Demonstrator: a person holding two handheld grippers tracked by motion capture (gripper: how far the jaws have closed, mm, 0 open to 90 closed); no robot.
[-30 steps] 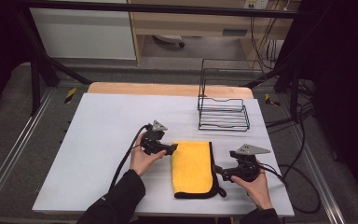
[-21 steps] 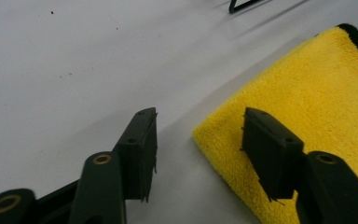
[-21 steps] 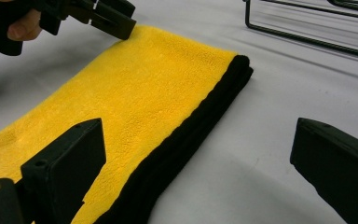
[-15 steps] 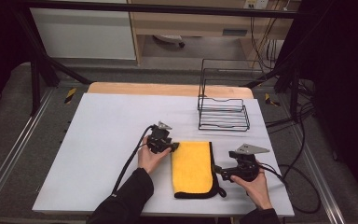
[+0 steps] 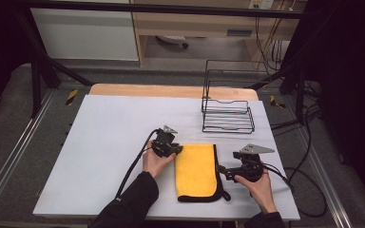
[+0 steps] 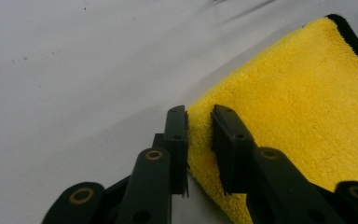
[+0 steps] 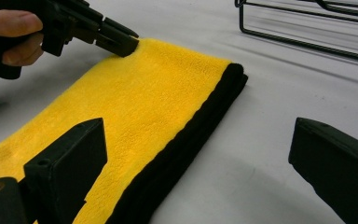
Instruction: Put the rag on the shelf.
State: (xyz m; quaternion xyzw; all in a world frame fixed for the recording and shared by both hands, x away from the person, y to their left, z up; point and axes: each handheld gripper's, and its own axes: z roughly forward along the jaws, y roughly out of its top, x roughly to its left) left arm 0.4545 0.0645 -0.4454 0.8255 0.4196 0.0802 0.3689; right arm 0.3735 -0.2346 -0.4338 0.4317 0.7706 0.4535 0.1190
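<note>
We see a white table with a wooden strip along its far edge. On its far right part stands a black wire rack, well apart from the work in hand.

Toward the near edge, a little right of the middle, lies a folded yellow cloth with a black border along its right side and near end. It lies flat on the table, long side running from near to far.

At the cloth's far left corner we find the left gripper, held in a hand that comes in from the near side in a dark sleeve. Its jaws have just been closing, and in the left gripper view the corner's edge sits between them: one jaw is on the table side, the other over the yellow pile, with a thin strip of cloth pinched in the narrow gap.

The right gripper rests just beside the cloth's right edge, about halfway along it. Its jaws stand wide apart and hold nothing; one is over the yellow surface, the other over bare table, with the black border between them.
</note>
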